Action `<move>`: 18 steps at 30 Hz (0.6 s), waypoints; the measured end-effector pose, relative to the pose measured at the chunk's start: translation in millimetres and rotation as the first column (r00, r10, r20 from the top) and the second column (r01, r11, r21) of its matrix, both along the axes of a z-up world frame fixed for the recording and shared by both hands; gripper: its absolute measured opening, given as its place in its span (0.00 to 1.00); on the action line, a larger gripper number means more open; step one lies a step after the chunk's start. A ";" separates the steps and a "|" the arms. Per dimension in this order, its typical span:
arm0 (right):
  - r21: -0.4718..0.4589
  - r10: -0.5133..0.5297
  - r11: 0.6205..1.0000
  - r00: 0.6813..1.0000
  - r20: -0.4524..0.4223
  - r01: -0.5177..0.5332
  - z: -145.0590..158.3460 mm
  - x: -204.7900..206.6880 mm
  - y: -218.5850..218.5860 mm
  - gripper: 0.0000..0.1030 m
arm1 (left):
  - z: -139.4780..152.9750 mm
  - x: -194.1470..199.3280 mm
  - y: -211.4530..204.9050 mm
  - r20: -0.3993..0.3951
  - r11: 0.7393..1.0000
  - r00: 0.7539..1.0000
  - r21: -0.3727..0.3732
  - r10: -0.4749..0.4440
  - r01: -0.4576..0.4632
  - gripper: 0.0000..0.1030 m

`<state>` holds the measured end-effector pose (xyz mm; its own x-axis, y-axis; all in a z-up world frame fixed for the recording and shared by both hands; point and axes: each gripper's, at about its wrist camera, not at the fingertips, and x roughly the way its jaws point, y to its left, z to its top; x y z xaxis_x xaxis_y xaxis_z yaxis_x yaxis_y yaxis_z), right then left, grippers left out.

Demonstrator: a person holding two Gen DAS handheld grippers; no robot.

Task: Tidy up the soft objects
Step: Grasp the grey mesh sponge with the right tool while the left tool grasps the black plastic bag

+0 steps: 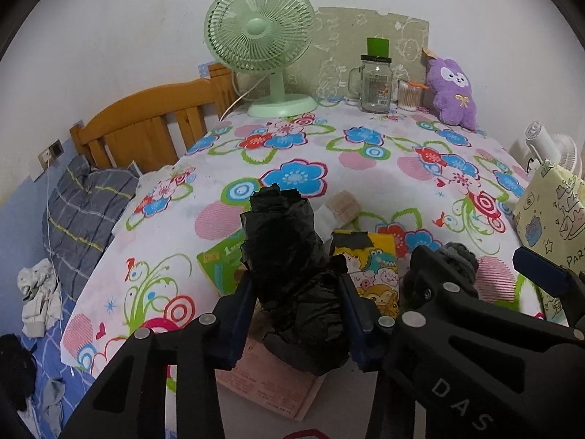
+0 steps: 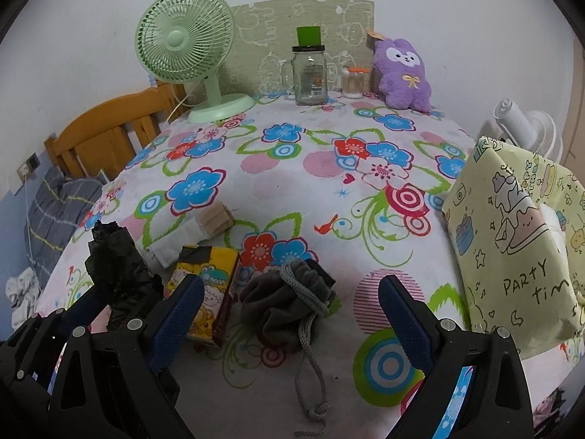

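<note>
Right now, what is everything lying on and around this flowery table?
Black plastic bag: one, black, near edge, between the left gripper's pads.
Drawstring pouch: one, grey, near middle.
Cartoon box: one, yellow, beside the pouch.
Wooden block: one, tan, mid-table.
Fan: one, green, far left.
Glass jar: one, clear, far middle.
Plush toy: one, purple, far right.
Party bag: one, pale yellow, right edge.
Left gripper: one, black with blue pads, shut on the bag.
Right gripper: one, open around the pouch.

A crumpled black bag (image 1: 292, 263) stands upright on the flowered cloth; a grey pouch (image 2: 285, 300) with cord lies near.
</note>
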<state>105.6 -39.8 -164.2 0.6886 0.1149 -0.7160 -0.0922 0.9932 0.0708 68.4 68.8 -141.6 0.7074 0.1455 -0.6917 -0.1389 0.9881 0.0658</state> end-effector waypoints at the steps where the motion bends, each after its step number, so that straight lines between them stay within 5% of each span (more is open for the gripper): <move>1: 0.002 -0.004 1.000 1.000 0.001 0.004 0.6 1.1 -1.5 0.95 | 0.7 0.9 -1.9 0.000 1.000 1.000 -0.001 -0.009 0.009 0.44; 18: 0.045 0.018 0.999 0.991 -0.131 -0.012 -23.2 22.0 -9.0 0.67 | -15.8 16.7 -20.9 -0.065 0.997 0.995 0.017 -0.073 0.074 0.43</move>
